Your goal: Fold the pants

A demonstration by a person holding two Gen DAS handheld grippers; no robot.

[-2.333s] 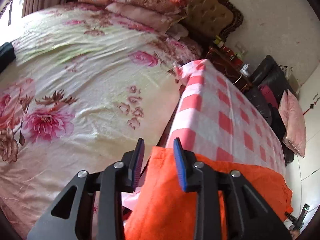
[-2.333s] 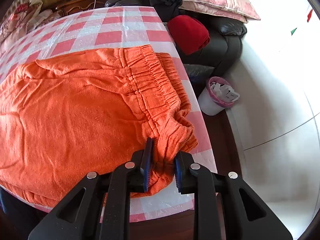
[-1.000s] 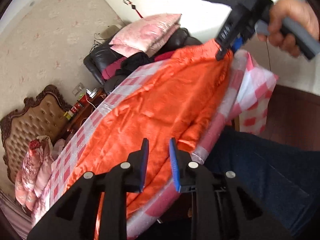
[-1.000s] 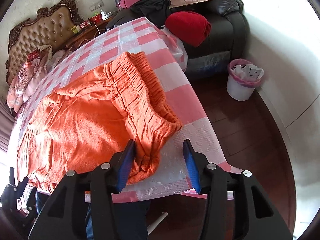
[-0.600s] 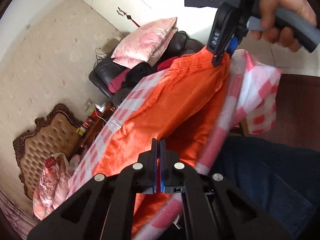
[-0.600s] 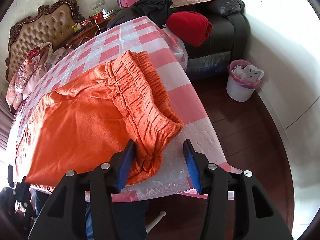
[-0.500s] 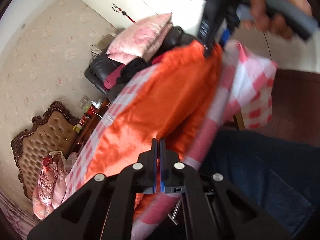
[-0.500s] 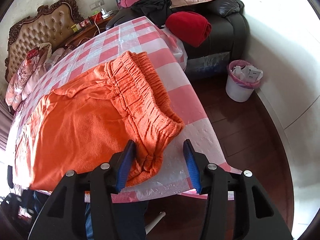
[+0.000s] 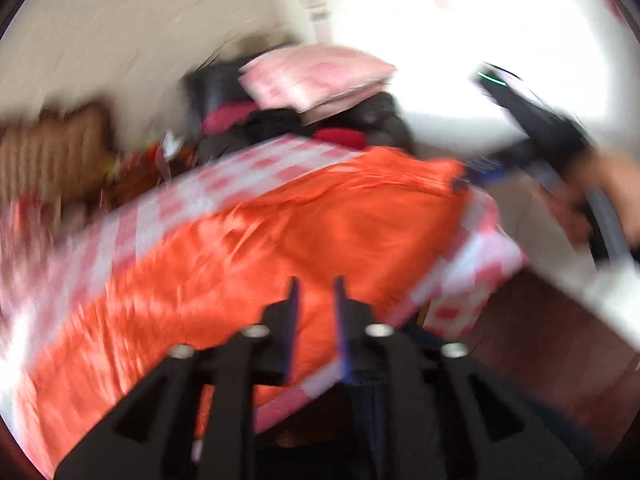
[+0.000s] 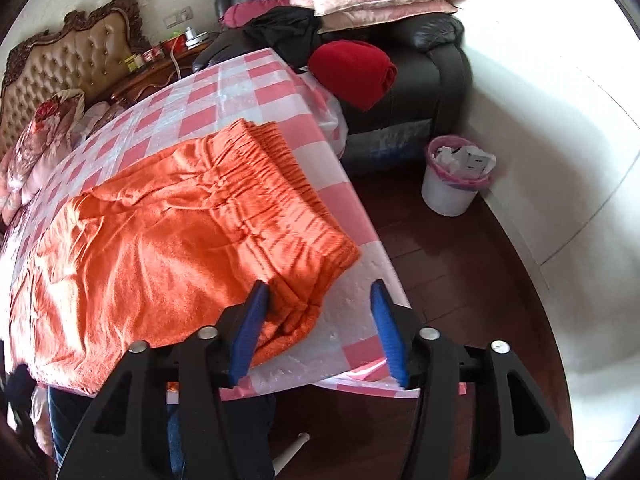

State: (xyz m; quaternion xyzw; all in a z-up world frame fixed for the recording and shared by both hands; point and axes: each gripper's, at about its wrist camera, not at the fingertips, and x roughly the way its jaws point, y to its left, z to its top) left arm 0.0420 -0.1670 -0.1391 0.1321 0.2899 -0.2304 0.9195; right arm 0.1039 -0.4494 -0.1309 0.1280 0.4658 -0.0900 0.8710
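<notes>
The orange pants [image 10: 180,216] lie spread on the pink-checked tablecloth [image 10: 256,80], elastic waistband toward the table's near right corner. My right gripper [image 10: 320,328] is open and empty, its jaws wide apart just above the waistband corner. The left wrist view is blurred by motion. There my left gripper [image 9: 316,312] hovers over the pants [image 9: 240,248] near the table's front edge, jaws a little apart with nothing between them. The right gripper [image 9: 480,168] shows at the far corner of the pants.
A black leather armchair [image 10: 432,56] with pink cushions and a red garment [image 10: 352,68] stands behind the table. A white waste bin [image 10: 452,180] sits on the dark wood floor at the right. A tufted headboard [image 10: 72,64] and pillows are at the left.
My left gripper was shut on the pants' edge and has opened and let go, swinging fast. The pants now lie flatter on the table. My right gripper has stayed open.
</notes>
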